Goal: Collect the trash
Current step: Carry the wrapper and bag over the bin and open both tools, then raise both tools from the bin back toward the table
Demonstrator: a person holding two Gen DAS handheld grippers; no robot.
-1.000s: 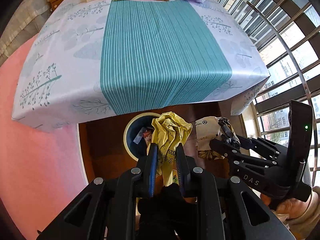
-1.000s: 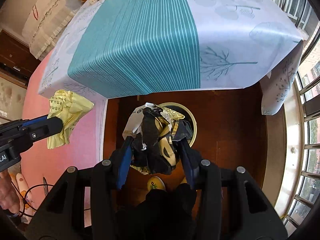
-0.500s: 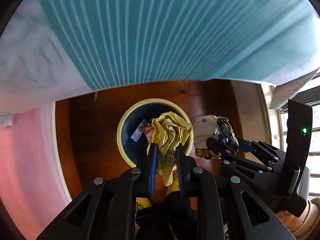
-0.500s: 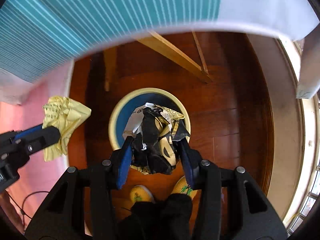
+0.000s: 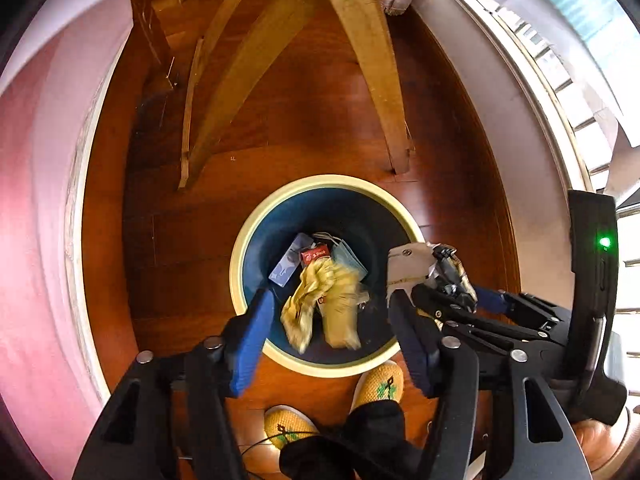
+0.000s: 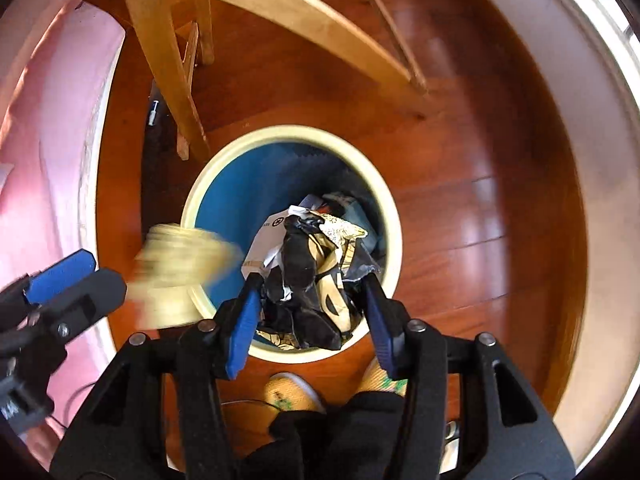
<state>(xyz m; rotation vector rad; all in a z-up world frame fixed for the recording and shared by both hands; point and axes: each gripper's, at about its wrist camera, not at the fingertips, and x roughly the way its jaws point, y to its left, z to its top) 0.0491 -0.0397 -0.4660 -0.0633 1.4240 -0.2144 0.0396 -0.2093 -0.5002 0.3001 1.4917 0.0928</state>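
Check the small red packet (image 5: pixel 315 253) lying inside the bin (image 5: pixel 256 224): white lettering on it appears to read "5 Pack", though the print is small. Note the circled star mark on the white part of the crumpled wrapper (image 6: pixel 277 223) between the right gripper's fingers. Your other printed surfaces are too blurred to read.

floor: glossy reddish wood (image 5: pixel 320 128) | pale wooden table legs (image 5: pixel 372 60) | pink rug (image 6: pixel 48 128) | bright window (image 5: pixel 580 40)
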